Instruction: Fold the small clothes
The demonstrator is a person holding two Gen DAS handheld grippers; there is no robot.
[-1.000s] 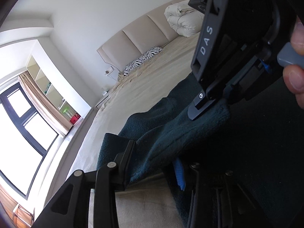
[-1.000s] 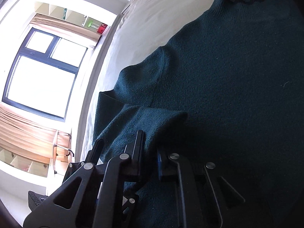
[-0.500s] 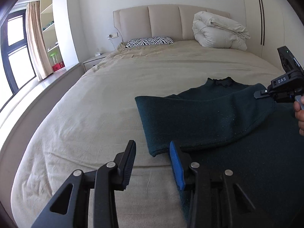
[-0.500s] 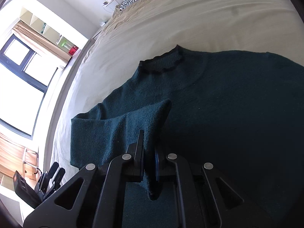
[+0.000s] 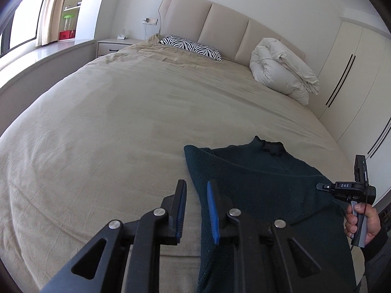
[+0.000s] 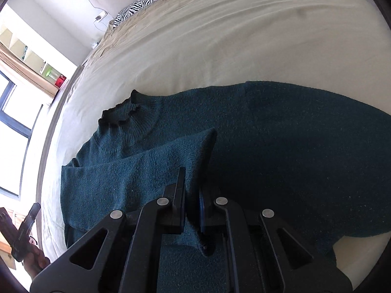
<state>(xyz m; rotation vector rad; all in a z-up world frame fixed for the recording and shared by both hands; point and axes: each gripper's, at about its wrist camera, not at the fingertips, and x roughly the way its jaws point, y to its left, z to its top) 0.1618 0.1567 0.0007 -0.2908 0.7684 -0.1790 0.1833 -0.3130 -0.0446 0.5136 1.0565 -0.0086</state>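
We see a dark green sweater (image 6: 281,151) lying flat on the beige bed (image 5: 110,127). Our right gripper (image 6: 191,202) is clamped on its sleeve (image 6: 146,171), folded across the body. Our left gripper (image 5: 195,210) is closing on nothing beside the sweater's edge.

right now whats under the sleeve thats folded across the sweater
The sleeve lies over the sweater chest, its cuff end pinched in the right tool. Below is the beige bedcover. The chest part beneath the sleeve is covered.
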